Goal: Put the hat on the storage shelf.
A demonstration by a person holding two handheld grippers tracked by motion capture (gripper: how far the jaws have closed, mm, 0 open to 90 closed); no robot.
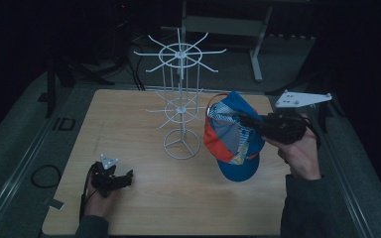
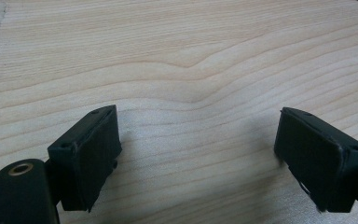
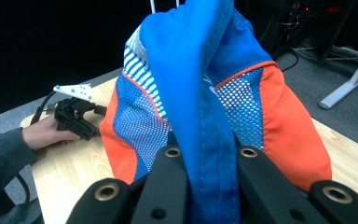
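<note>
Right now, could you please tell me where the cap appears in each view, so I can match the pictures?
High view: the cap hangs right of centre, clamped by the right gripper, beside the white wire rack.
Left gripper view: the bare table, no cap.
Right gripper view: the cap sits centre, pinched between the jaws.
Shared landmark: the wooden table.

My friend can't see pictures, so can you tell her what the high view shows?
The right gripper holds a blue and orange cap up beside a white wire rack standing on a wooden table. The left gripper rests low on the table near its front left corner, jaws open.
</note>
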